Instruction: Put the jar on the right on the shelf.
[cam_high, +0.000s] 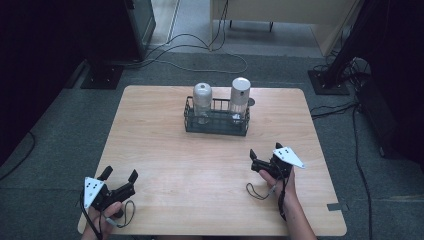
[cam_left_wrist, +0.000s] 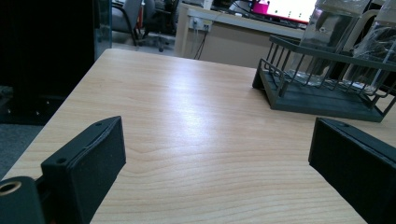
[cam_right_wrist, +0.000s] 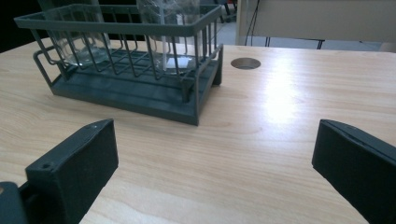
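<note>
Two clear bottles (cam_high: 202, 102) stand in a dark wire basket (cam_high: 216, 125) at the back of the bench (cam_high: 165, 165). The left hand-held gripper (cam_high: 119, 176) and right hand-held gripper (cam_high: 265, 154) sit wide apart, holding nothing, probably ready to reach in.
</note>
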